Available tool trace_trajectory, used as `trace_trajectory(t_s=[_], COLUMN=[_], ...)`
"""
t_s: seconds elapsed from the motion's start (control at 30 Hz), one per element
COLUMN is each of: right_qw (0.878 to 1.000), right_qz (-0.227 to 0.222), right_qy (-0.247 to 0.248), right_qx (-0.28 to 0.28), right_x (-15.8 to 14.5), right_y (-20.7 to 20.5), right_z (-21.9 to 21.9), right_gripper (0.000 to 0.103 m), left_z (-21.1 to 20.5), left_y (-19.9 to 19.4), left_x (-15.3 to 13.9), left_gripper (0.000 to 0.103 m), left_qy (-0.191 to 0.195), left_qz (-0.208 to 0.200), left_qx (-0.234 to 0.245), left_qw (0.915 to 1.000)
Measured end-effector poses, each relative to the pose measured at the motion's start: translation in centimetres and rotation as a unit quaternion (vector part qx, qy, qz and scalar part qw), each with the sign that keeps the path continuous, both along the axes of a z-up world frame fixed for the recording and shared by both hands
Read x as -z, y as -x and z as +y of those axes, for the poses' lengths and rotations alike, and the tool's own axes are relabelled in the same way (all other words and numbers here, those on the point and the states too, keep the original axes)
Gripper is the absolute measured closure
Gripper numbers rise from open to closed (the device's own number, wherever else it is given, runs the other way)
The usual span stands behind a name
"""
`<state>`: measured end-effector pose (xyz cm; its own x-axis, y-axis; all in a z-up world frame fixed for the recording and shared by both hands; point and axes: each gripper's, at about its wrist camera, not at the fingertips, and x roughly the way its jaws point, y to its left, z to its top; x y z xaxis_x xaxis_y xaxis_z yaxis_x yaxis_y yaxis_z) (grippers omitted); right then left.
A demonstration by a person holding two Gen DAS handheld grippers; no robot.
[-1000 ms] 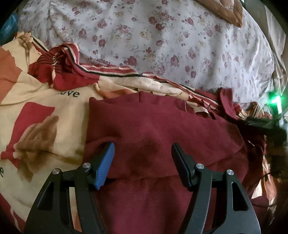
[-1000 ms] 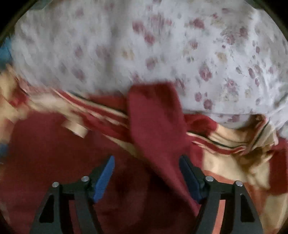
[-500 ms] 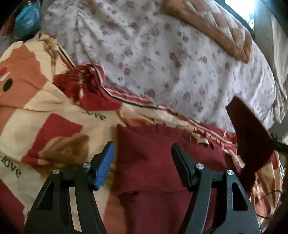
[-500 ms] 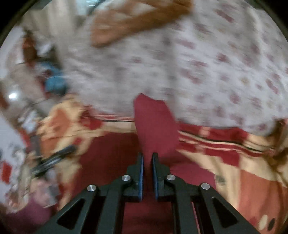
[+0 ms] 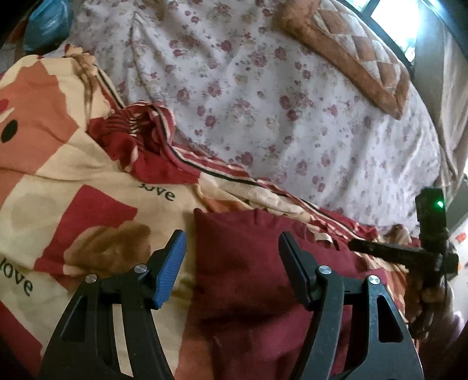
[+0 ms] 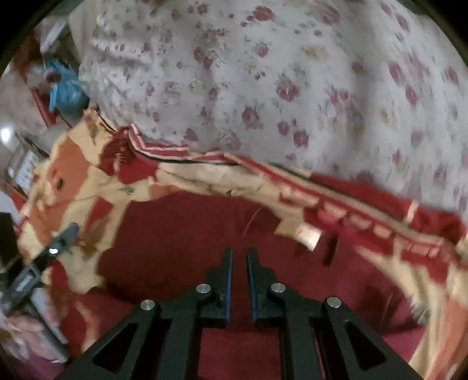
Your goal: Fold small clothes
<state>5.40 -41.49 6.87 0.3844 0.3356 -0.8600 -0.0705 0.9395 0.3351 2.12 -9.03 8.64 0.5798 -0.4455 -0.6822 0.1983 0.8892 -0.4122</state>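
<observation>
A dark red garment (image 5: 248, 263) lies on a cream and red "love" blanket (image 5: 73, 190). My left gripper (image 5: 231, 248) hovers open over the garment's upper left corner, with nothing between its fingers. My right gripper (image 6: 237, 254) points down at the red garment (image 6: 181, 233). Its jaws are nearly together and starting to open, and a thin fold of red cloth shows in the narrow gap. In the left wrist view the right gripper (image 5: 359, 245) is low over the garment's right side.
A white floral bedsheet (image 5: 278, 102) covers the bed beyond the blanket. A brown quilted pillow (image 5: 351, 52) lies at the far right. A blue bag (image 5: 46, 20) sits off the bed's far left corner.
The right gripper shut on the red sleeve, lifted it, and swung it left and down over the garment. The sleeve no longer stands up. The left gripper drew back and rose a little.
</observation>
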Motion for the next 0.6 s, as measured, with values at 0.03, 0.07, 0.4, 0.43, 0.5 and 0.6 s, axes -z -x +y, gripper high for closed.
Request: trace_trajectory(t_s=[0.03, 0.07, 0.4, 0.43, 0.5, 0.6], right_qw=[1.0, 0.999, 0.998, 0.998, 0.998, 0.996], right_qz=[-0.009, -0.022, -0.012, 0.003, 0.016, 0.016], right_qy=[-0.014, -0.017, 0.013, 0.017, 0.032, 0.087], right_qx=[-0.012, -0.027, -0.061, -0.062, -0.05, 0.024], right_x=[-0.5, -1.2, -1.9, -1.7, -2.2, -3.0], right_y=[0.9, 2.2, 7.6, 8.2, 10.3, 13.9], right_z=[0.0, 0.0, 2.4, 1.8, -0.8, -6.2], right_gripper=[0.073, 0.06, 0.035, 0.035, 0.035, 0.035], left_z=[0.0, 0.0, -0.6, -0.9, -2.0, -3.4], left_y=[-0.1, -0.1, -0.4, -0.5, -0.3, 0.3], left_x=[-0.2, -0.3, 1.3, 1.7, 2.5, 2.9], left_gripper=[0.038, 0.038, 0.037, 0.037, 0.037, 0.038], left_qy=[0.007, 0.01, -0.03, -0.037, -0.069, -0.092], left_qz=[0.004, 0.007, 0.037, 0.046, 0.061, 0.053], left_qx=[0.014, 0.023, 0.036, 0.044, 0.065, 0.087], left_qw=[0.9999, 0.9997, 0.9982, 0.9973, 0.9936, 0.9905])
